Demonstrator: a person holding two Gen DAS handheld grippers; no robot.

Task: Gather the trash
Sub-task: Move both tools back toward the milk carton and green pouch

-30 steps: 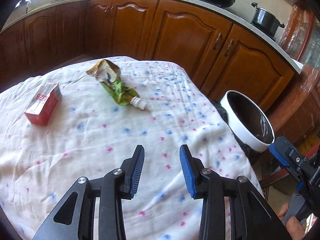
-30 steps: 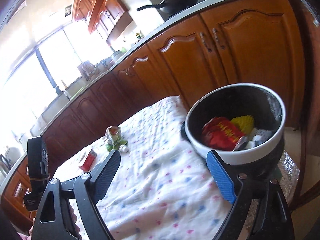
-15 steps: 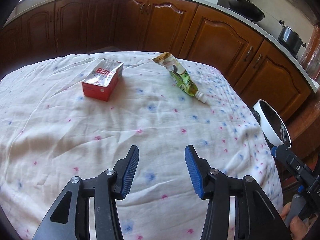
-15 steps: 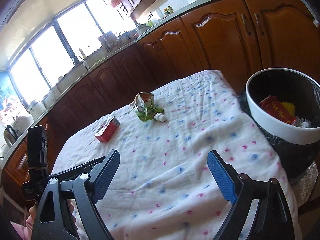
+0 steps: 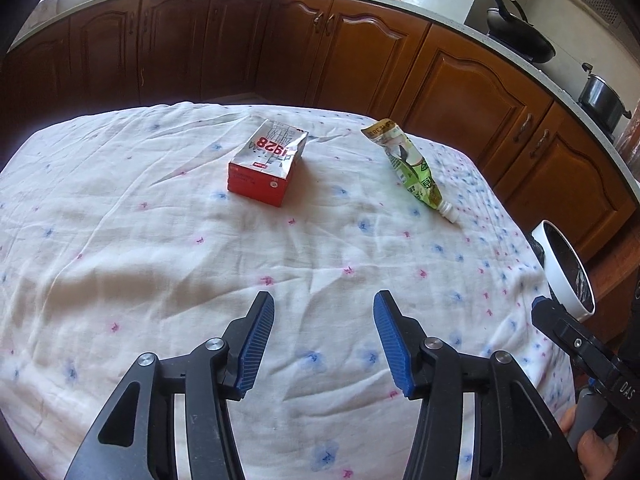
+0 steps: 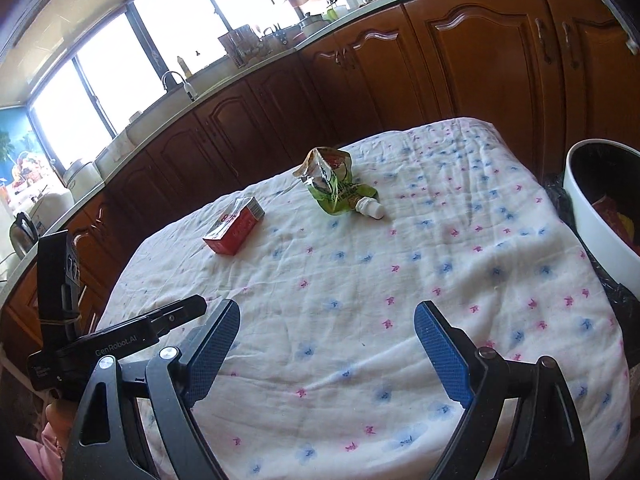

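A red and silver carton lies on the flowered tablecloth. A crumpled green spout pouch lies to its right. Both show in the right wrist view too, the carton at left and the pouch behind it. A white-rimmed trash bin with a black liner stands off the table's right edge and holds red and yellow wrappers. My left gripper is open and empty above the near cloth. My right gripper is open wide and empty, also near the front edge.
Brown kitchen cabinets curve round behind the table, with pots and bottles on the counter. The bin's rim shows at the right in the left wrist view. The right gripper's body is beside my left one.
Both grippers have swung left, away from the bin. The carton and pouch now lie nearer the centre of both views. Both grippers stayed open and empty.
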